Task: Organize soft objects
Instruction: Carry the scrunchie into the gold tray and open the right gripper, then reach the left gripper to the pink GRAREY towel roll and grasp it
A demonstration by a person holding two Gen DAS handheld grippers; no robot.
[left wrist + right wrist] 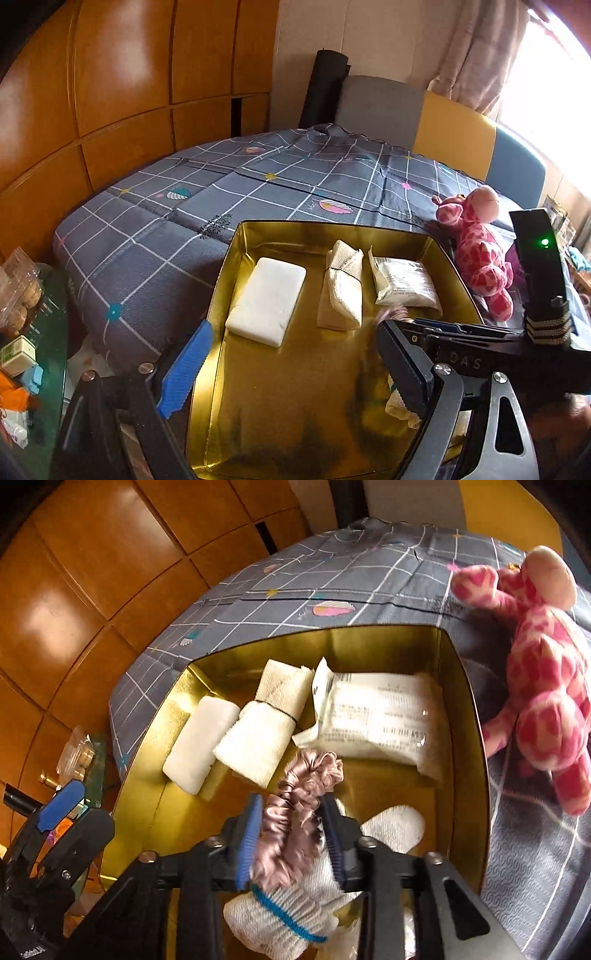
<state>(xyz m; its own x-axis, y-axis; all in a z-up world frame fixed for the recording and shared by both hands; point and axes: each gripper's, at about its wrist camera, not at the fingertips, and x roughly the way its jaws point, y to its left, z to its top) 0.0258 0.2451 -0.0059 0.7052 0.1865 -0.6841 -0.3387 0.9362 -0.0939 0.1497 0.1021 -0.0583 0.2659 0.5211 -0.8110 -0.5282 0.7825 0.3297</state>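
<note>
**Scrunchie over the tin**

My right hand-held gripper [290, 834] has the mauve satin scrunchie [295, 812] between loosely parted jaws, above the gold metal tin [469, 709]. Just beneath lies a white knitted glove [391, 829]. My left hand-held gripper [291, 365] hangs wide open, empty.

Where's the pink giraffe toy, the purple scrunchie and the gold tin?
pink giraffe toy [546, 686], right wrist view, its spotted body.
purple scrunchie [291, 823], right wrist view, its ruffled middle.
gold tin [258, 398], left wrist view, bare floor.

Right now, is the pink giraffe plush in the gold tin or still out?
Out. The pink giraffe plush lies on the grey checked bedspread, beside the gold tin, past its right wall.
</note>
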